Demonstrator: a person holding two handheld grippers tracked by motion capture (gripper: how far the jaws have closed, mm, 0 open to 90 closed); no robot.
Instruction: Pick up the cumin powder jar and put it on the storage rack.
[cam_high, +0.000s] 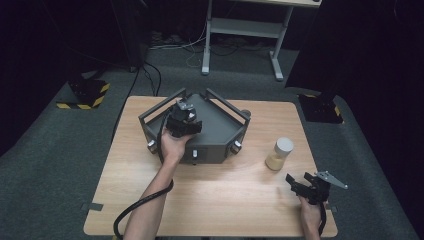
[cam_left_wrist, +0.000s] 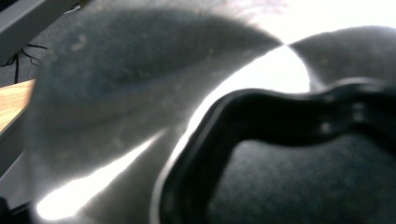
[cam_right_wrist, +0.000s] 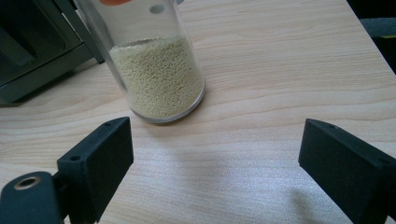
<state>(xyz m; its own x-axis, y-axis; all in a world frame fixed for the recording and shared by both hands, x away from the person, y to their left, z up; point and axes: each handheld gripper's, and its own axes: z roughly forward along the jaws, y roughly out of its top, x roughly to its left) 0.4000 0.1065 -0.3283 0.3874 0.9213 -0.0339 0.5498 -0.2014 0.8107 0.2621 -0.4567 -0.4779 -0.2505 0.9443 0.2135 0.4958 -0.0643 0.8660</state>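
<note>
Standing just ahead of wide-spread right tongs, grain jar; left tongs' state unclear

No readable text, label, brand, number or sign on anything here.

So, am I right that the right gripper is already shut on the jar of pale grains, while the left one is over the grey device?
Not quite: the right gripper is open and short of the jar, with bare table between its jaws, as the right gripper view shows. The left gripper is indeed over the grey device.
</note>
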